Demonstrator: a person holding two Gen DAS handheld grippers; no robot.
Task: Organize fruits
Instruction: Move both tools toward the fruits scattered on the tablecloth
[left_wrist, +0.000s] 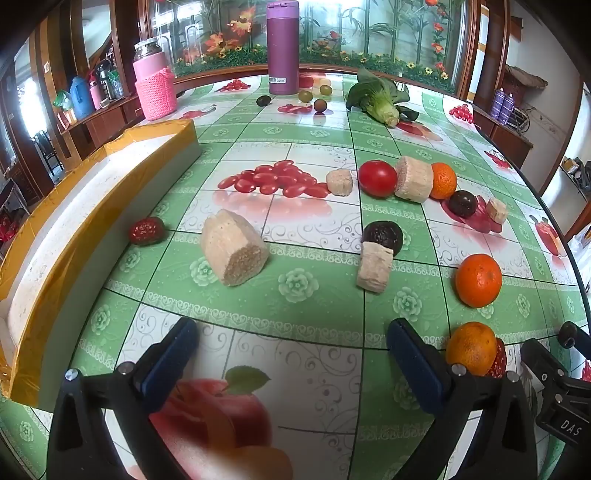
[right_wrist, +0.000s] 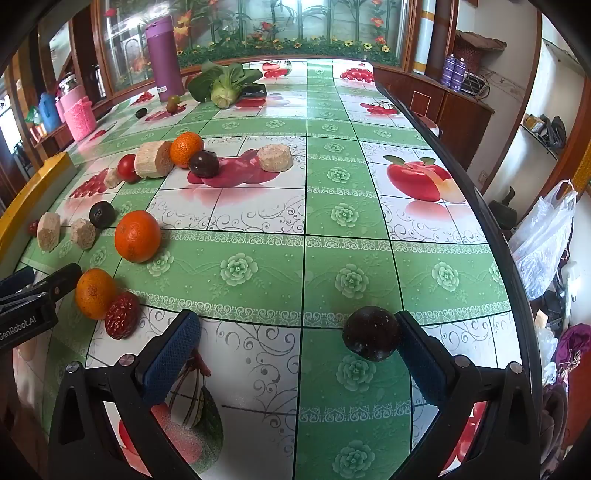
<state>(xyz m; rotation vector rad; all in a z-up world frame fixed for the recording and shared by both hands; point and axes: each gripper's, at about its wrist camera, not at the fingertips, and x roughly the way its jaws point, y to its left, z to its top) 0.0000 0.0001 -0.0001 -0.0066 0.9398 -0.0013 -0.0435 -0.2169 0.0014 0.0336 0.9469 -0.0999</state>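
Both claws spread wide, nothing pinched. Both tilted down at the table (right_wrist: 258, 288).

Right gripper (right_wrist: 295, 354): dark plum (right_wrist: 371, 338) sits on the cloth just inside my right finger (right_wrist: 421, 354), touching it or nearly so, can't tell which. It's off-centre in the gap, well apart from the left finger (right_wrist: 173, 350). Round fruit, no long axis to line up with. My read: shift the claw a little to the right to centre the plum before closing, or it gets nudged sideways.

Left gripper (left_wrist: 291, 354): bare cloth between the fingers. Nearest fruit is the near orange (left_wrist: 471, 347), just outside my right finger (left_wrist: 417, 362), with a red strawberry-like piece (left_wrist: 498, 360) right behind it.

Rest of the fruit is spread ahead: second orange (left_wrist: 478, 280), tomato (left_wrist: 377, 178), more dark plums, beige cut chunks mixed in. Yellow-edged tray (left_wrist: 110, 192) runs along the left side, nearer the left hand.

So: right hand is the closer one for the plum, left for the near orange.
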